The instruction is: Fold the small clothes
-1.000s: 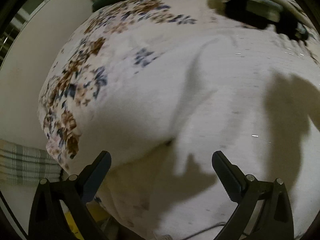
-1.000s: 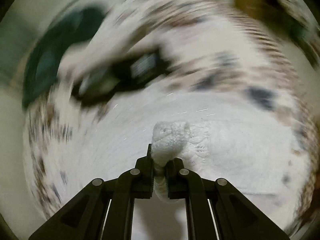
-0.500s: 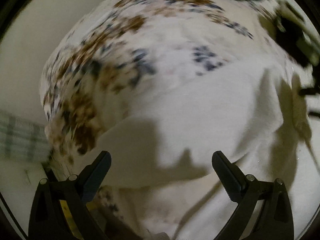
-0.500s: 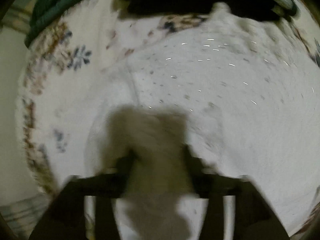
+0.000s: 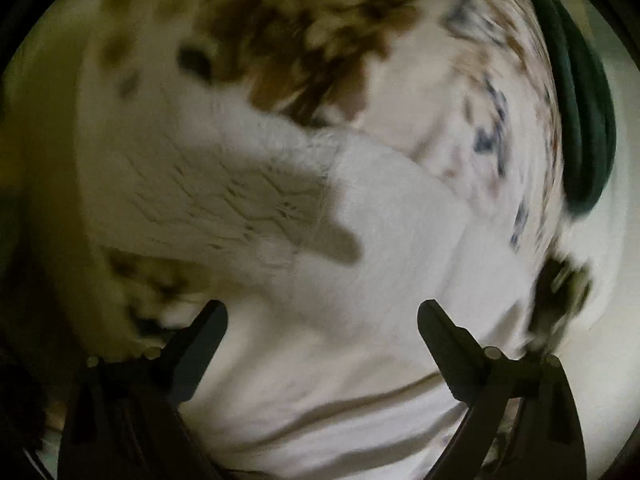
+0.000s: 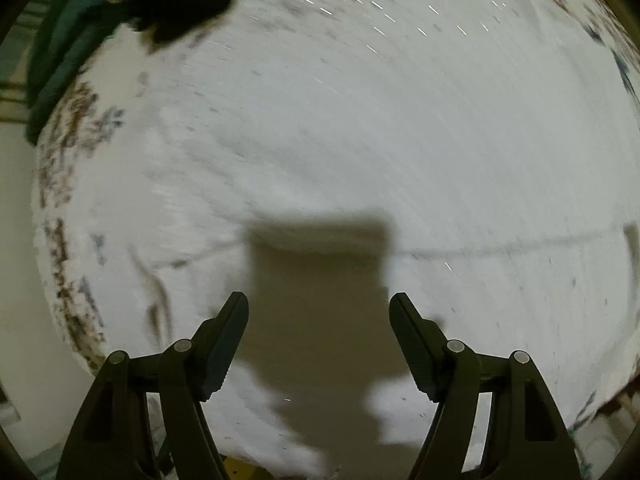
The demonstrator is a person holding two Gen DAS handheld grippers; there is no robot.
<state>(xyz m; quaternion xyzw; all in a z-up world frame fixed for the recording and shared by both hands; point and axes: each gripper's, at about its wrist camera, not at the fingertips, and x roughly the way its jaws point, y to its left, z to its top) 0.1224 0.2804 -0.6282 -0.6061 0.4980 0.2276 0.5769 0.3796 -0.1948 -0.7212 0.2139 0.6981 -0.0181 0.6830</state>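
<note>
Here, white garment (image 6: 360, 140) spread ahead of both jaws, left and right spread, empty.

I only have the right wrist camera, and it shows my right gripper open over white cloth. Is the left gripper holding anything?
Observer: No. The left gripper is open, with nothing between its fingers.
Operator: What's in front of it?
Observer: A textured white knit piece lies across smoother white cloth. The picture is blurred.
Operator: What's past that piece?
Observer: A large patch of brown floral print lies just beyond it.
</note>
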